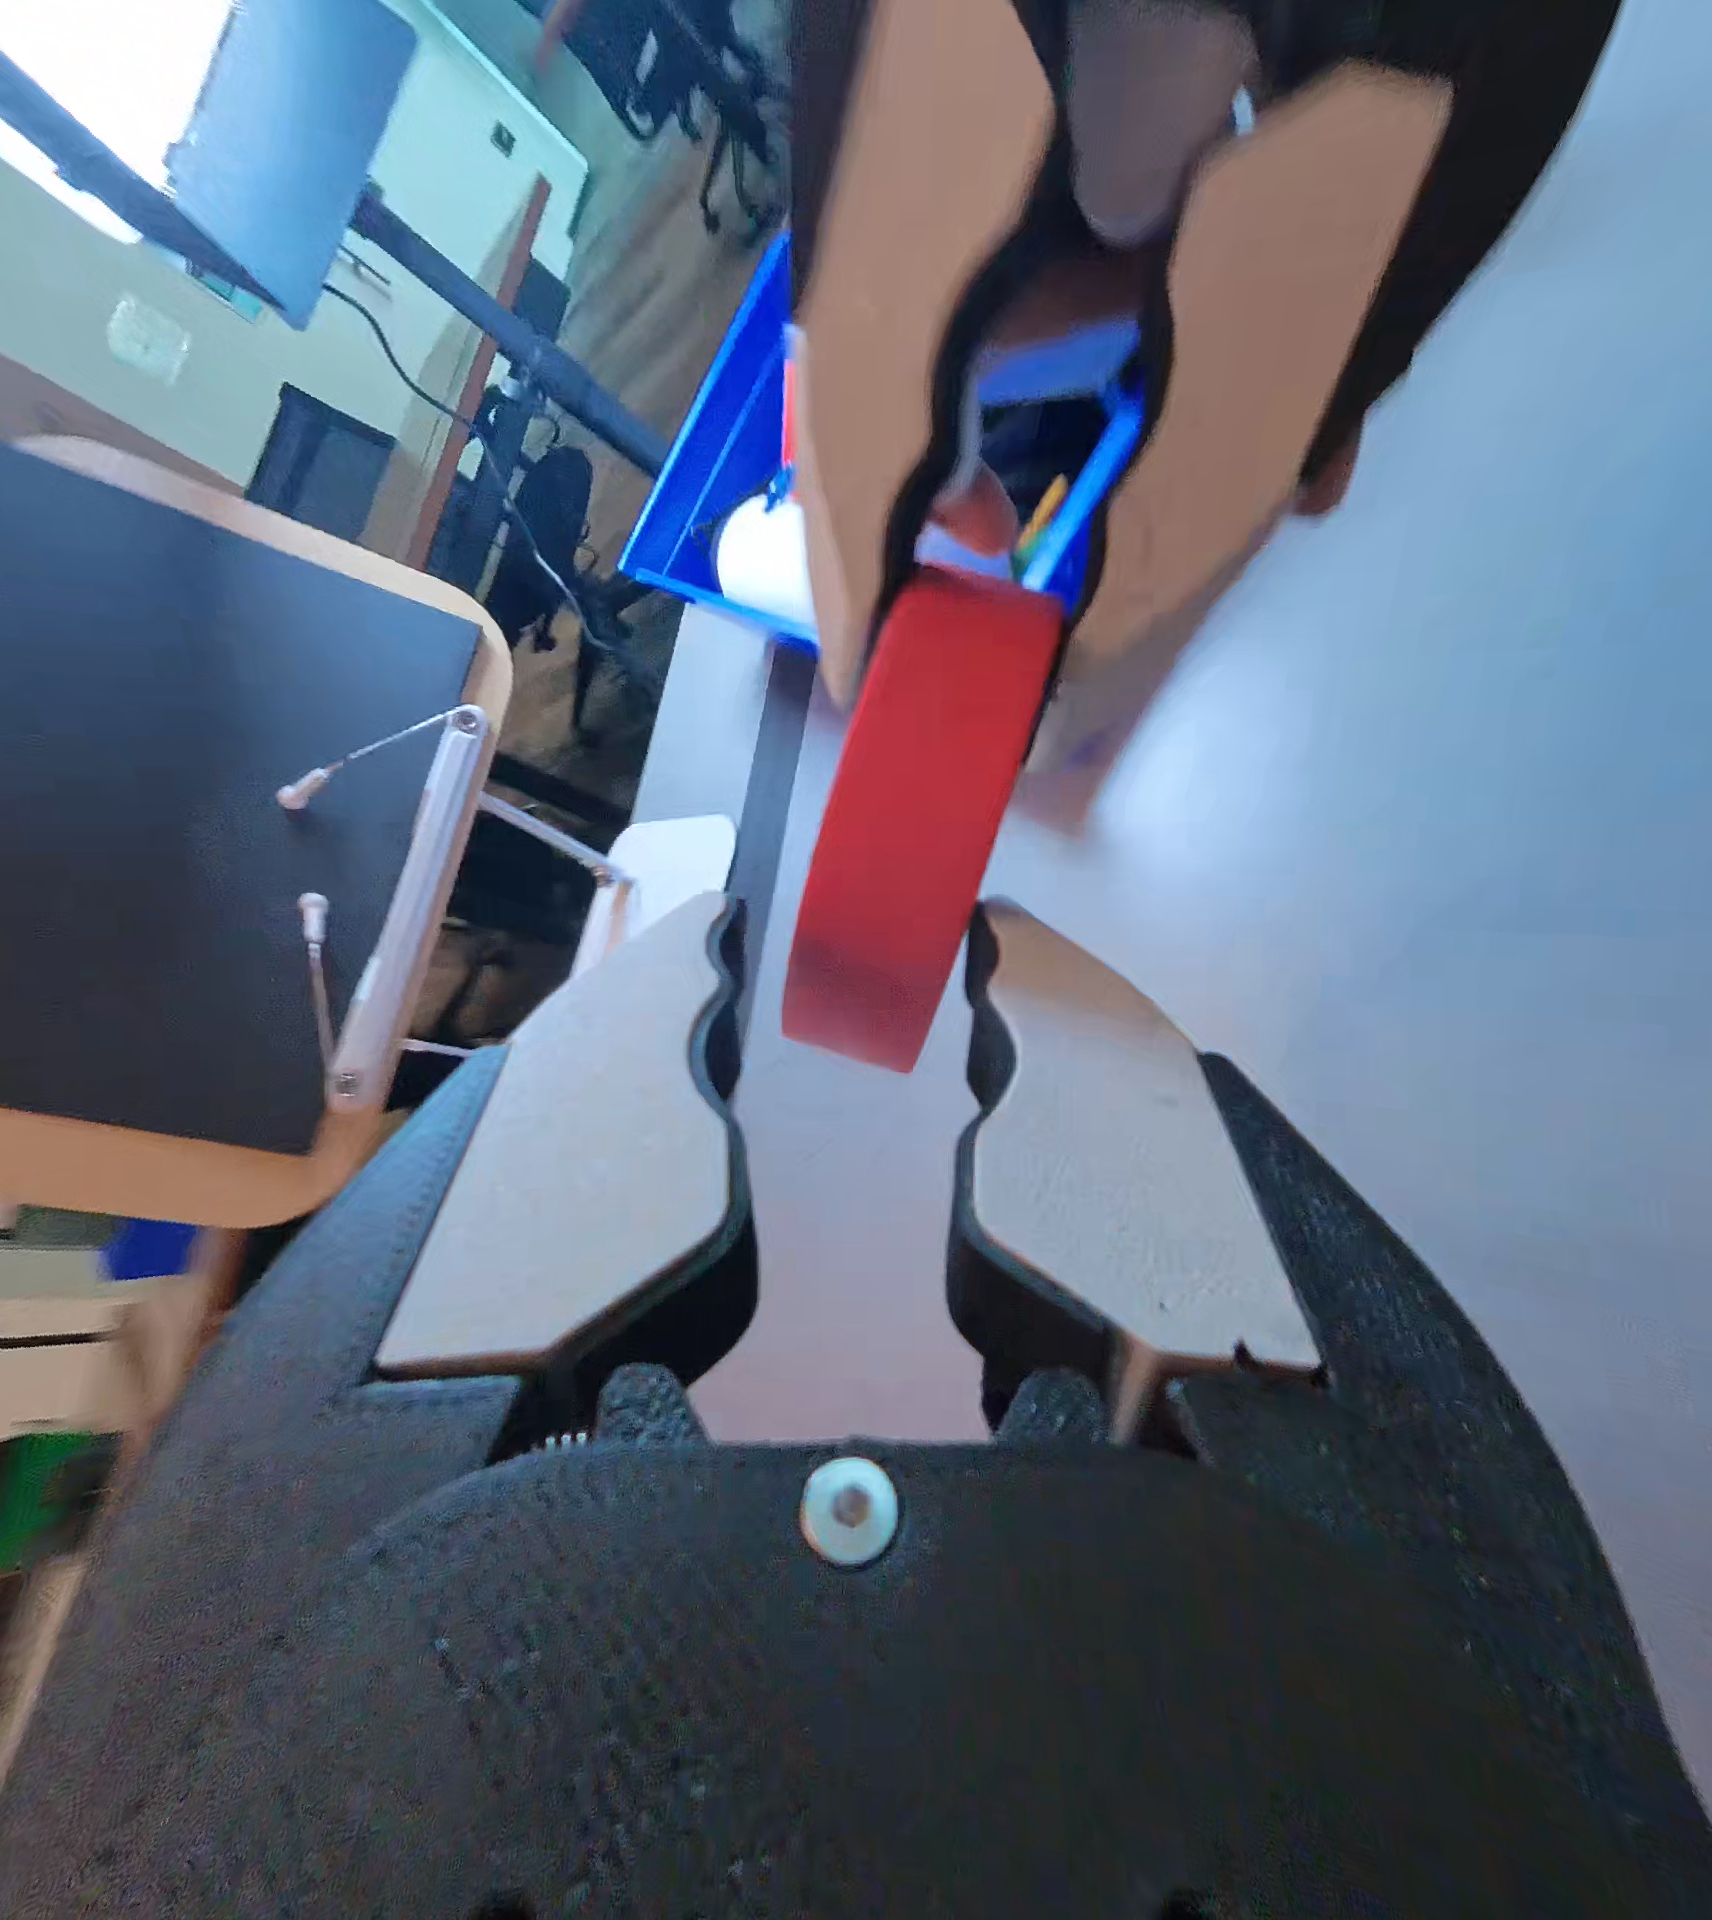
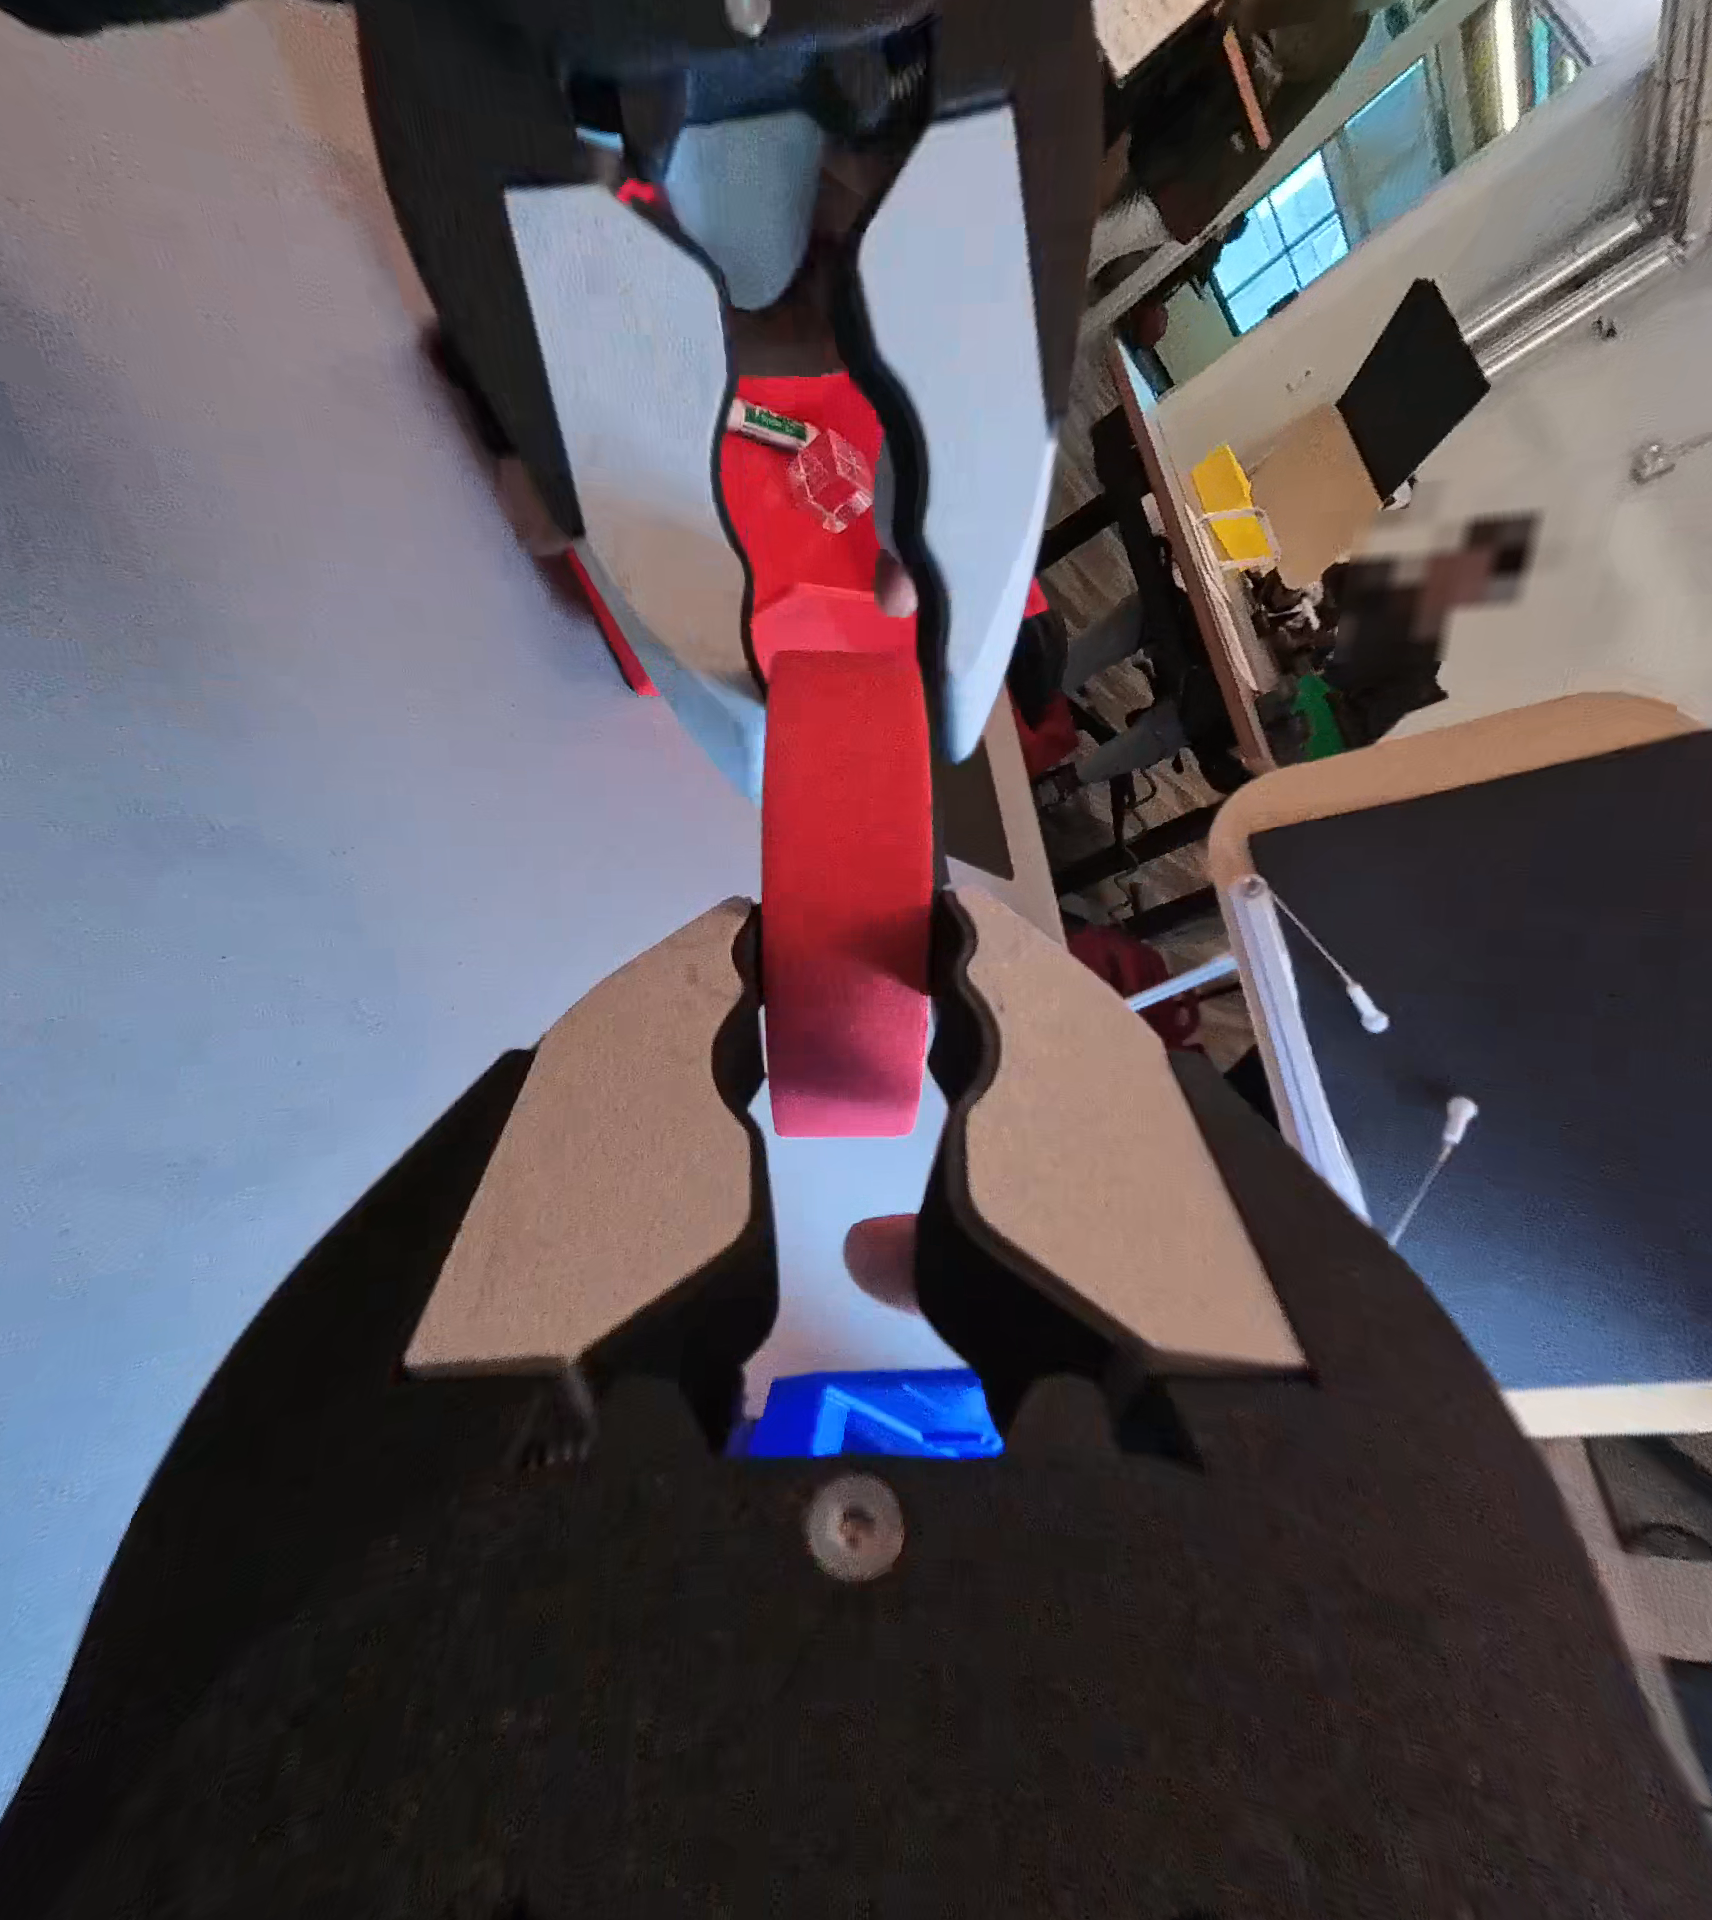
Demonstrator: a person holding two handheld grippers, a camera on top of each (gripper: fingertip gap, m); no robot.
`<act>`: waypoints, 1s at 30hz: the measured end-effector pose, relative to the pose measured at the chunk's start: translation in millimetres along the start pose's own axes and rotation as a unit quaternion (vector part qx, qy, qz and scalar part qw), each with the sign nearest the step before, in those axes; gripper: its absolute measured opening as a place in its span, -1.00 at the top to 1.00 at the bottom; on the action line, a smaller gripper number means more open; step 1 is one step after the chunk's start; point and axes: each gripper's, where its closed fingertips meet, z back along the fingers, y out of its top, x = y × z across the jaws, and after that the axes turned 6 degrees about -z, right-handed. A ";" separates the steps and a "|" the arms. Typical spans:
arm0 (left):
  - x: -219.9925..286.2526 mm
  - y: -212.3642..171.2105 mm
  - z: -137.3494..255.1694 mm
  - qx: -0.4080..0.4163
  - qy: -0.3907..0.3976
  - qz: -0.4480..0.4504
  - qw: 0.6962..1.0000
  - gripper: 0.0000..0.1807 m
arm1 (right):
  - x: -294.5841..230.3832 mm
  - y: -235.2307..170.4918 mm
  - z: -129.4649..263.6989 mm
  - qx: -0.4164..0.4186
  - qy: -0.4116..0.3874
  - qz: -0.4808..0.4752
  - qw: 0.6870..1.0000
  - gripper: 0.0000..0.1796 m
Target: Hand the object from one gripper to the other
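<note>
The stiff, light red tape roll [image 2: 847,914], clamped edgewise by the right gripper [image 2: 847,935], sits between the gaping left gripper [image 1: 852,935], best pinched across its flat sides.

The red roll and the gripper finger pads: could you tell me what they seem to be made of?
The red roll looks like tape, perhaps paper or vinyl: a matte, smooth, uniformly red band with no glare. The finger pads look like flat, tan, matte sheet, perhaps wood fibre or plastic, backed by black, wavy-edged material. The body of the right gripper is black, grainy plastic, probably 3D-printed.

Workshop-like lab: worktables [image 2: 1610,1039], parts bin [image 1: 717,447], exposed ducting [image 2: 1610,208].
</note>
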 end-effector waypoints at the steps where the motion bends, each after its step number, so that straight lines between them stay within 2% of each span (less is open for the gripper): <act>1: 1.8 -1.5 -1.4 -0.011 0.006 -0.029 0.999 0.65 | 0.9 1.1 -1.0 -0.002 -0.007 0.016 1.000 0.68; 4: -5.2 3.5 -0.5 0.005 0.033 -0.045 0.998 0.66 | 9.3 9.2 4.7 0.020 -0.040 0.039 0.998 0.67; 6: -12.5 12.8 4.7 0.044 0.052 -0.034 0.997 0.66 | 16.8 17.5 10.8 0.051 -0.050 0.013 0.997 0.66; 10: -35.0 19.1 16.8 0.070 0.128 -0.041 0.988 0.67 | 35.0 32.9 30.7 0.123 -0.041 -0.088 0.988 0.64; 13: -53.9 17.0 25.4 0.058 0.203 -0.060 0.976 0.68 | 57.9 35.6 42.6 0.157 -0.047 -0.205 0.965 0.59; 16: -69.9 14.8 33.3 0.024 0.284 -0.099 0.953 0.67 | 70.7 32.2 43.7 0.172 -0.015 -0.356 0.918 0.45; 19: -71.2 20.0 35.0 0.019 0.320 -0.129 0.939 0.67 | 69.9 29.5 35.1 0.197 0.059 -0.510 0.835 0.26; 21: -66.1 27.5 33.0 0.023 0.331 -0.164 0.929 0.68 | 63.8 25.4 25.7 0.200 0.110 -0.573 0.787 0.06; 22: -62.4 32.2 31.6 0.029 0.333 -0.177 0.926 0.67 | 60.0 23.5 21.4 0.197 0.131 -0.589 0.773 -0.03; 26: -40.1 56.2 24.4 0.068 0.316 -0.227 0.919 0.67 | 39.0 21.0 7.2 0.169 0.182 -0.591 0.768 -0.25; 30: -14.2 77.5 17.4 0.107 0.287 -0.267 0.914 0.67 | 7.0 33.5 -2.9 0.150 0.230 -0.539 0.796 -0.27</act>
